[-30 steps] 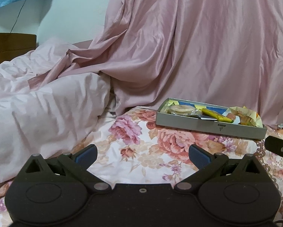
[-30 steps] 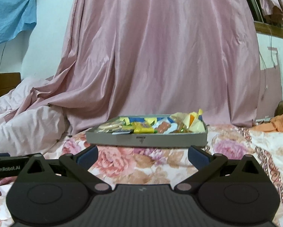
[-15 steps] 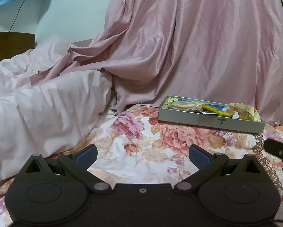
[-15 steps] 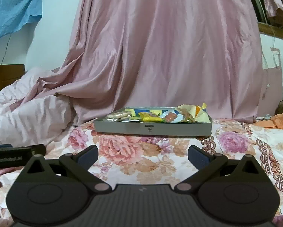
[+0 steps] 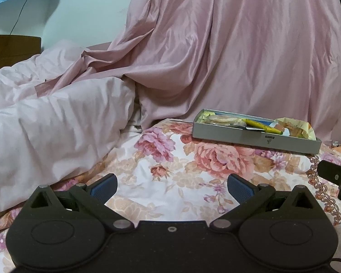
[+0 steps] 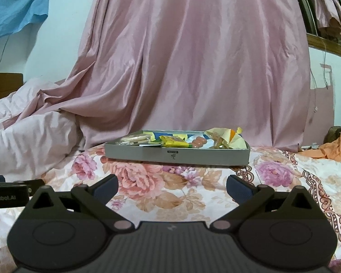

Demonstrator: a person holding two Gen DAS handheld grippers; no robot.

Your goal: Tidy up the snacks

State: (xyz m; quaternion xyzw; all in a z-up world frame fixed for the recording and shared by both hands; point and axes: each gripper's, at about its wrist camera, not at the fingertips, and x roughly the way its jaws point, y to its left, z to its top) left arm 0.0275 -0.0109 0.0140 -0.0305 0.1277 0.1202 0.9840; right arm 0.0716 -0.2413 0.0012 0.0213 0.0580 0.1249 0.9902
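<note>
A shallow grey box [image 6: 177,154] of snacks sits on the floral bedsheet [image 6: 193,193], ahead of both grippers. It holds a yellow-green packet [image 6: 173,141], a clear pack of biscuits [image 6: 134,139] and crumpled yellow wrappers [image 6: 225,136]. In the left wrist view the box [image 5: 254,140] lies ahead to the right. My left gripper [image 5: 172,187] is open and empty, low over the sheet. My right gripper [image 6: 172,185] is open and empty, facing the box from a short distance.
A pink curtain [image 6: 193,68] hangs behind the box. A bunched pale pink duvet [image 5: 45,125] lies on the left. Orange cloth [image 6: 329,147] lies at the far right. The left gripper's body [image 6: 8,193] shows at the right wrist view's left edge.
Both grippers have drawn back from the box and sit lower, so it looks smaller and farther. Both stayed open and empty.
</note>
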